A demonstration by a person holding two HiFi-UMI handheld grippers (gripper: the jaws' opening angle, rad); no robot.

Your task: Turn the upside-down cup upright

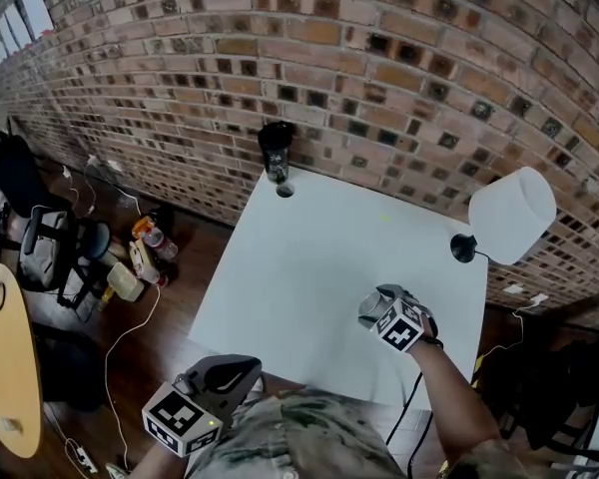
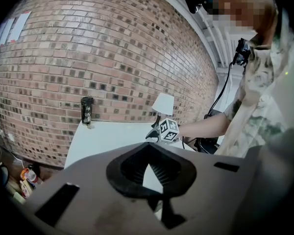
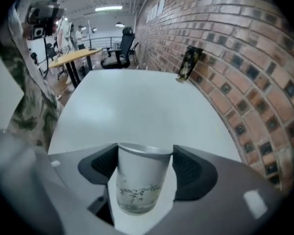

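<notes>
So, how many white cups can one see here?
1. The white cup is between the fingers of the right gripper, over the table's near right part. I see no other; the dark bottle at the far corner is no cup.

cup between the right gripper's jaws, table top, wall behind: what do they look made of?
Cup: smooth white with a printed leaf sprig and a thin grey rim; probably glazed ceramic, possibly plastic.
Table top: smooth matte white, no grain; likely laminate or painted board.
Wall: rough red-brown brick, pale mortar lines.
</notes>
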